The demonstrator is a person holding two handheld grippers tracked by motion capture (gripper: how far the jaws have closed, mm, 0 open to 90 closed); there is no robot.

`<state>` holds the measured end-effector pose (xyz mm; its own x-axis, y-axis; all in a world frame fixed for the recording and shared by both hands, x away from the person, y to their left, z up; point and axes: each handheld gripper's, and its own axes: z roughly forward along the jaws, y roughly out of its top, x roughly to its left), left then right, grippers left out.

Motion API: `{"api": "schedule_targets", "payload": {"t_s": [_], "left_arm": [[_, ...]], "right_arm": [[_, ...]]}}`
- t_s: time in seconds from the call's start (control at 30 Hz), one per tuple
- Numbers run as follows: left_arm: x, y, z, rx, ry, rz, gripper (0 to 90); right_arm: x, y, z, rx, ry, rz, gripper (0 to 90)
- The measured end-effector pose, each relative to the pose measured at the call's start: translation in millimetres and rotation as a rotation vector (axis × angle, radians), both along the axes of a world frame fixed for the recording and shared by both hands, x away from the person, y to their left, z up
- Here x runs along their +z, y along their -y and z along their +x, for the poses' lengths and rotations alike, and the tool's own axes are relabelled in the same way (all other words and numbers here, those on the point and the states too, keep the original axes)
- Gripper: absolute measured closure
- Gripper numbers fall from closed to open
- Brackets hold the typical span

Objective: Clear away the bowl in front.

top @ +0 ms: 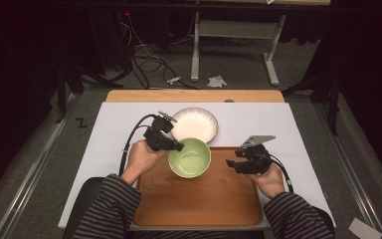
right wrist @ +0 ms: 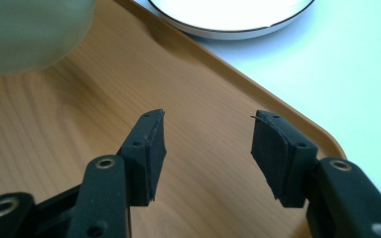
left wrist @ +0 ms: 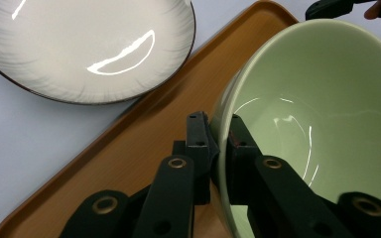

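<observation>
Over the far left corner of a wooden tray (top: 199, 199), the left claw (top: 179, 147) is clamped on the rim of a pale green bowl (top: 189, 157), one jaw outside the wall and the other inside, as the left gripper view shows at close range (left wrist: 213, 148). The bowl (left wrist: 317, 114) sits tilted in that view, its glossy inside turned up toward the camera, and whether its base touches the tray cannot be told. Just beyond it, on the white surface (top: 114, 149), lies a white plate (top: 195, 124) with a dark, finely lined rim, close to the tray's far edge. On the right side of the tray, the right claw (top: 233, 164) hovers with its jaws spread and nothing between them; the right gripper view looks along the two black pads (right wrist: 154, 153) at bare wood grain, with the blurred green bowl (right wrist: 30, 34) at upper left. Striped sleeves (top: 104, 209) enter from the near edge.
</observation>
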<state>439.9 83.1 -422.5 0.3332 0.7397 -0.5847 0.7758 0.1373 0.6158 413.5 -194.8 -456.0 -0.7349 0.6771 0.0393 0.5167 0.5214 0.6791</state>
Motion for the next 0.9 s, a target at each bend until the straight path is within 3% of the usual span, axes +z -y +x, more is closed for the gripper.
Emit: {"api": "schedule_targets", "payload": {"t_s": [0.43, 0.9], "left_arm": [[-16.3, 4.1, -2.0, -0.01, -0.021, 0.032, 84.3], [-26.3, 7.0, -1.4, 0.003, -0.029, 0.031, 84.3]], "right_arm": [[0.7, 0.2, -0.7, -0.004, 0.005, -0.001, 48.8], [-0.2, -0.7, -0.2, 0.003, 0.001, -0.002, 48.7]]}}
